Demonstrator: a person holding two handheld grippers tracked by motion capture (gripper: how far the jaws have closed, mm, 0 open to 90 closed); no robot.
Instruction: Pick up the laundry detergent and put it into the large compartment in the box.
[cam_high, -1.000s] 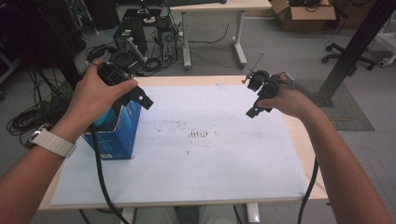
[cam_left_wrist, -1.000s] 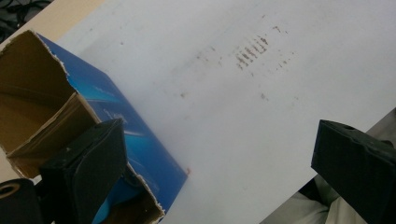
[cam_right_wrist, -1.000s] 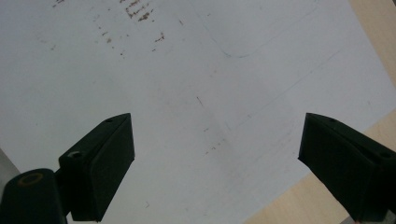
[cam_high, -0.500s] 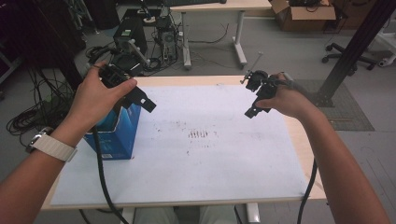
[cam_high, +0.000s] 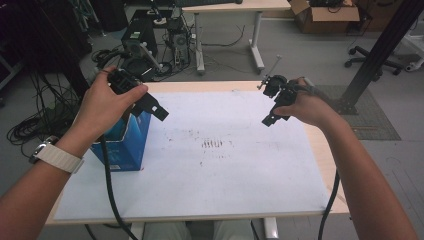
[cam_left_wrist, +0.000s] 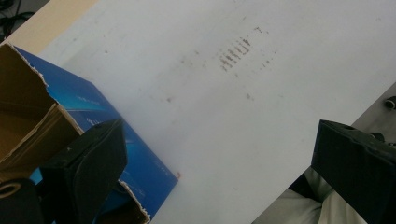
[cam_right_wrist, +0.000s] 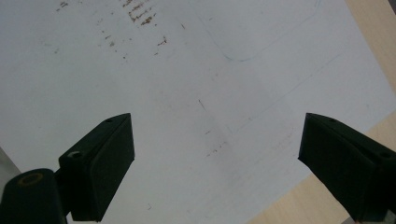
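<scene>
An open blue cardboard box (cam_high: 122, 145) stands on the left side of the white sheet (cam_high: 210, 165); its torn brown flaps and blue side (cam_left_wrist: 88, 112) appear in the left gripper view. My left gripper (cam_high: 157, 109) hovers just above the box's right top edge, open with nothing between its jaws. In its own view the left gripper (cam_left_wrist: 224, 168) looks down past the box onto the sheet. My right gripper (cam_high: 268, 119) hangs in the air over the sheet's right part, open and empty. The right gripper (cam_right_wrist: 215, 172) shows bare sheet between its jaws.
Brown smudge marks (cam_high: 216, 144) sit at the middle of the sheet. The wooden table edge (cam_high: 327, 165) runs along the right. Behind the table stand equipment (cam_high: 145, 40), cables, a second desk (cam_high: 235, 10) and a dark post (cam_high: 380, 50).
Both hands have shifted only slightly; the left gripper stays above the box and the right one over the sheet. Both remain open.
</scene>
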